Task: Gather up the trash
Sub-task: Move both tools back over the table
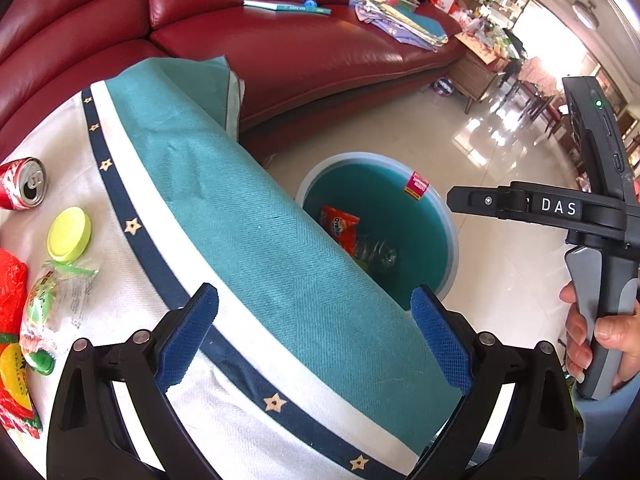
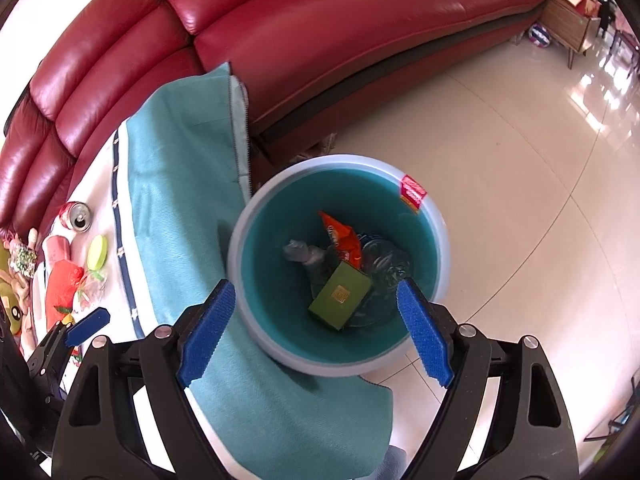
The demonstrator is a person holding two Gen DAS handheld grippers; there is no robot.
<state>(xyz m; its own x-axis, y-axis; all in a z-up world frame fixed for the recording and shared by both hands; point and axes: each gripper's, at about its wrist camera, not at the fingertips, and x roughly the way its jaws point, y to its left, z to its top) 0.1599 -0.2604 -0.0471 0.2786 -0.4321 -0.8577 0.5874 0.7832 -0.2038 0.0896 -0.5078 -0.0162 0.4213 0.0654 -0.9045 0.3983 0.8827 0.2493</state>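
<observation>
My right gripper stands open right above a round blue bin on the floor, with nothing between its blue pads. Inside the bin lie a green box, an orange snack packet, a crushed clear bottle and grey wrapping. My left gripper is open over the table's edge, empty. To its left on the tablecloth are a red can, a yellow-green lid, a clear wrapper and a red bag. The bin shows partly behind the cloth.
A red leather sofa runs behind the table and bin, with a book and piled papers on its seat. A person's hand holds the right gripper's handle at the right. Glossy tile floor spreads to the right.
</observation>
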